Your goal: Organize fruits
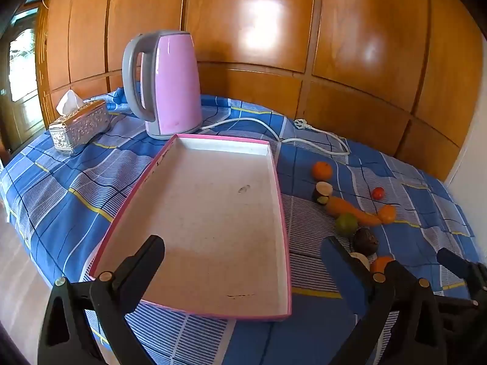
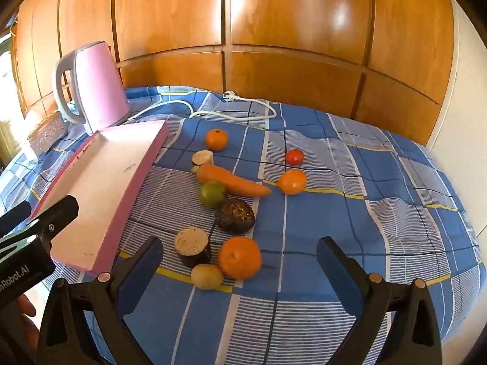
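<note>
A pink-rimmed white tray (image 1: pixel 283 213) lies empty on the blue checked cloth; it also shows in the right wrist view (image 2: pixel 134 182). Right of it lie loose fruits: a near orange (image 2: pixel 239 257), a yellow-green fruit (image 2: pixel 207 276), a cut dark piece (image 2: pixel 192 245), a dark round fruit (image 2: pixel 235 215), a green lime (image 2: pixel 212 193), a carrot (image 2: pixel 231 179), two more oranges (image 2: pixel 292 181) (image 2: pixel 216 139) and a red tomato (image 2: pixel 294 157). My left gripper (image 1: pixel 243 255) is open over the tray's near end. My right gripper (image 2: pixel 240 255) is open, above the near orange.
A pink kettle (image 1: pixel 175 82) stands behind the tray with its white cord (image 1: pixel 304 140) trailing right. A silver tissue box (image 1: pixel 79 127) sits at the far left. Wooden wardrobe doors (image 2: pixel 274 30) back the table. The cloth's near edge drops to the floor at left.
</note>
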{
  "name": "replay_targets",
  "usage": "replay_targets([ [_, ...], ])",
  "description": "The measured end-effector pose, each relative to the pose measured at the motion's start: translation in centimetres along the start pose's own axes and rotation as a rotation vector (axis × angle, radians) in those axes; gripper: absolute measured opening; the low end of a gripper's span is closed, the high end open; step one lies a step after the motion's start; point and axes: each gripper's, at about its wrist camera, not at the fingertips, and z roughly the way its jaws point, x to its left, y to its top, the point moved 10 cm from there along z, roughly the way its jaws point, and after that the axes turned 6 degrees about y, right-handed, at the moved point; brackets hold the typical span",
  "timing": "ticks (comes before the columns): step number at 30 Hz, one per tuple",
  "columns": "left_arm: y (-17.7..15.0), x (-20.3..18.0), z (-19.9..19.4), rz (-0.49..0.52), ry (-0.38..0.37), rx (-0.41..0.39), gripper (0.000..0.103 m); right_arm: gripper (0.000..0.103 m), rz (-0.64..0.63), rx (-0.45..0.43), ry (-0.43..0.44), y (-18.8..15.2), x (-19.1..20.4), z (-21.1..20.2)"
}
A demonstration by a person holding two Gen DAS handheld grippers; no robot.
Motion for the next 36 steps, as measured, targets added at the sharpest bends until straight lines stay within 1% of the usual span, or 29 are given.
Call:
replay_targets([
  [4, 0.0, 0.0, -0.2, 0.003, 0.002, -0.011, 0.103, 0.102, -0.014, 0.000, -0.004, 0.1, 0.2, -0.2],
  [10, -0.1, 0.0, -0.3, -0.002, -0.022, -0.013, 0.103, 0.102, -0.012, 0.000, 0.000, 0.1, 0.2, -0.4],
  [22, -0.6, -0.5, -0.2, 0.000, -0.045, 0.015, 0.103, 0.102, -0.002, -0.010, -0.006, 0.1, -0.1, -0.9],
  [29, -0.4, -0.5, -0.5, 0.011, -0.028, 0.005, 0.103, 0.102, 0.008, -0.012, -0.011, 0.0, -0.6, -1.0],
  [36, -0.3, -0.5, -0.8, 0.004, -0.040, -0.002, 0.103, 0.102, 0.016, -0.020, -0.005, 0.1, -0.9, -1.2],
])
